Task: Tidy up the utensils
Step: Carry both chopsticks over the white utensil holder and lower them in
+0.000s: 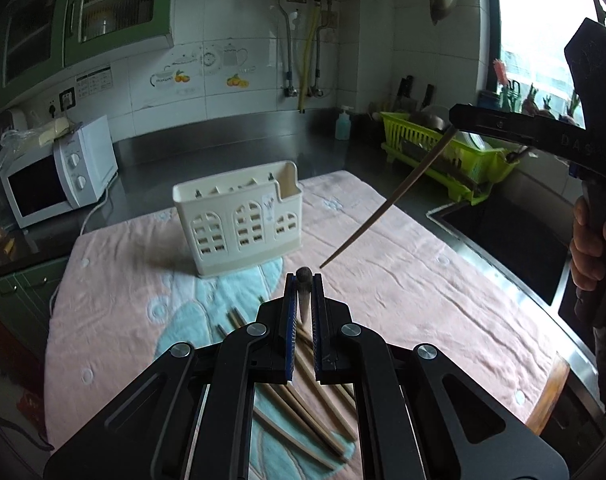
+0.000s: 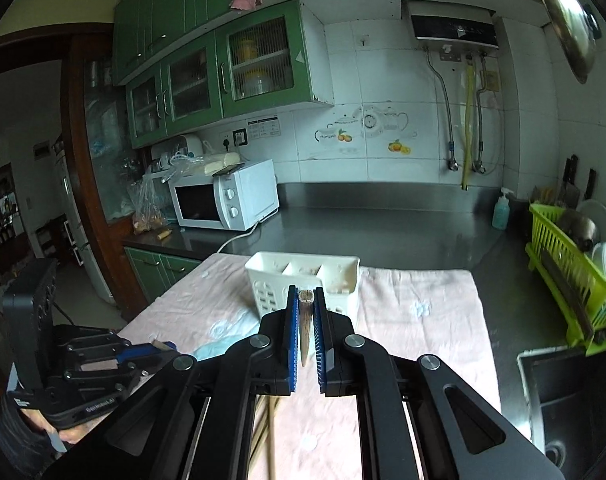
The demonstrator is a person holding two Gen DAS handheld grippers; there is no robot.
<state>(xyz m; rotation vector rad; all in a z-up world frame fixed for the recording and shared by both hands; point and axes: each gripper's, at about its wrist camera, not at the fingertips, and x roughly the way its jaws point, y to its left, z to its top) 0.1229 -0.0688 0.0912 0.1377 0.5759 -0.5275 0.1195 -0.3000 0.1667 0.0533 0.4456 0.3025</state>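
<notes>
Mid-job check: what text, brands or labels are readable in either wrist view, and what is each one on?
"DAS", cut off: embossed on the right tool body in the left wrist view.
White print on the left tool housing: too blurred to read.
Wall chart by the socket: too small.
Water heater display: unreadable.
Microwave dial markings: too small.
Soap bottle label: unreadable.

Our left black two-finger gripper (image 1: pixel 304 280) and right black two-finger gripper (image 2: pixel 306 294) share blue ridged finger pads (image 2: pixel 292 344), round silver pivot screws (image 1: pixel 258 329) and slotted angular linkage arms. A bare-skinned hand (image 1: pixel 593 248) shows.
</notes>
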